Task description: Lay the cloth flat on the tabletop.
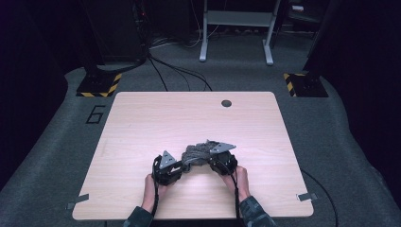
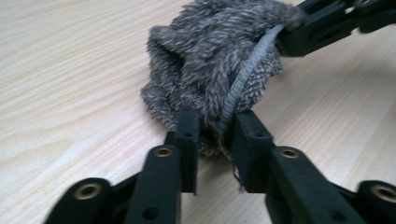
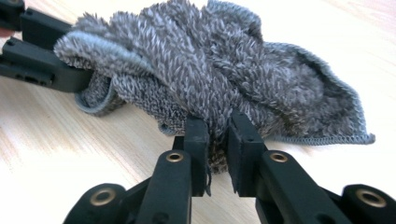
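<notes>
A crumpled grey fuzzy cloth (image 1: 198, 152) lies near the front middle of the wooden table (image 1: 142, 123). My left gripper (image 1: 182, 165) pinches its left end; in the left gripper view the jaws are shut on a fold of the cloth (image 2: 210, 70) beside its stitched hem. My right gripper (image 1: 211, 161) holds the cloth's right end. The right gripper view shows the black jaws clamped on a bunched fold of the cloth (image 3: 210, 70), with the left gripper's fingers (image 3: 46, 70) gripping its far corner. A flat hemmed corner trails to the right in that view.
The table carries a small dark round hole (image 1: 226, 103) near its far edge. Cables (image 1: 179, 71) and stand bases with yellow-black tape (image 1: 100, 85) lie on the grey floor behind. A white frame (image 1: 236, 28) stands at the back.
</notes>
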A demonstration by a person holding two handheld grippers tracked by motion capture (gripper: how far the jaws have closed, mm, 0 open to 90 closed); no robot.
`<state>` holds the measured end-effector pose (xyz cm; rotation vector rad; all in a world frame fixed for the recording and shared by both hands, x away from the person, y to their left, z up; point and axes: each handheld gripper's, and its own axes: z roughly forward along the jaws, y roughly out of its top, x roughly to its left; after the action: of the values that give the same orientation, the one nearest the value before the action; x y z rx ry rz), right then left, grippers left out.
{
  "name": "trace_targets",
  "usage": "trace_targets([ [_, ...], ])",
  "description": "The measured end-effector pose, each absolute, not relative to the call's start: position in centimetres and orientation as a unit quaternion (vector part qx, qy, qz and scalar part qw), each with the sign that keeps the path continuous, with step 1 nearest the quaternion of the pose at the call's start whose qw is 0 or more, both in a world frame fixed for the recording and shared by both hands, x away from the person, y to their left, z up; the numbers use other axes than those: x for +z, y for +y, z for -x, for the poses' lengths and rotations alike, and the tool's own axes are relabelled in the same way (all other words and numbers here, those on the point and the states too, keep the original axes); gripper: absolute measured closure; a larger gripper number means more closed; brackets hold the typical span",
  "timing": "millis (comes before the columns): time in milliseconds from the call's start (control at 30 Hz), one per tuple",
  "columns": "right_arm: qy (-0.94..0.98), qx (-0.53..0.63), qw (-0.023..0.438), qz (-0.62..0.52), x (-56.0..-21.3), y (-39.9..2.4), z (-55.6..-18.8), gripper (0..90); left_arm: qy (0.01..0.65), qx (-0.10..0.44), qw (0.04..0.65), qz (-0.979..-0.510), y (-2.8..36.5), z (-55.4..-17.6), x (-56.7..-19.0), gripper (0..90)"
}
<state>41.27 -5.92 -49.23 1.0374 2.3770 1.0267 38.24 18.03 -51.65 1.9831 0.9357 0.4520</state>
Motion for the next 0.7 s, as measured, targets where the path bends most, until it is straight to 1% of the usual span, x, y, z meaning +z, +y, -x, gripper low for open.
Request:
trace_targets([
  [100, 0.836, 0.368, 0.185, -0.362, -48.8, -6.5, -41.2, 80.2, 0.372, 0.192, 0.436, -0.797, 18.2, -38.3, -51.5, 80.8],
  [167, 0.836, 0.37, 0.187, -0.359, -48.5, -6.7, -41.1, 80.2, 0.369, 0.192, 0.435, -0.799, 18.3, -38.2, -51.3, 82.5],
  [200, 0.833, 0.376, 0.19, -0.36, -48.2, -6.8, -41.0, 80.2, 0.365, 0.202, 0.435, -0.798, 18.4, -38.2, -50.9, 83.2],
  [367, 0.831, 0.385, 0.192, -0.353, -47.6, -6.7, -40.6, 80.7, 0.356, 0.213, 0.436, -0.799, 18.8, -38.2, -50.2, 84.6],
  [400, 0.83, 0.382, 0.195, -0.356, -47.5, -6.6, -40.5, 81.3, 0.353, 0.218, 0.426, -0.804, 19.2, -38.1, -50.1, 84.7],
  [467, 0.833, 0.374, 0.201, -0.355, -47.5, -6.7, -40.5, 82.1, 0.363, 0.22, 0.426, -0.799, 19.6, -38.2, -50.4, 84.8],
  [533, 0.834, 0.369, 0.195, -0.36, -47.7, -7.0, -40.6, 82.3, 0.371, 0.211, 0.429, -0.796, 20.4, -38.3, -50.4, 85.0],
  [700, 0.835, 0.37, 0.189, -0.36, -47.9, -7.3, -40.5, 82.5, 0.372, 0.212, 0.428, -0.796, 21.2, -38.0, -50.4, 84.9],
])
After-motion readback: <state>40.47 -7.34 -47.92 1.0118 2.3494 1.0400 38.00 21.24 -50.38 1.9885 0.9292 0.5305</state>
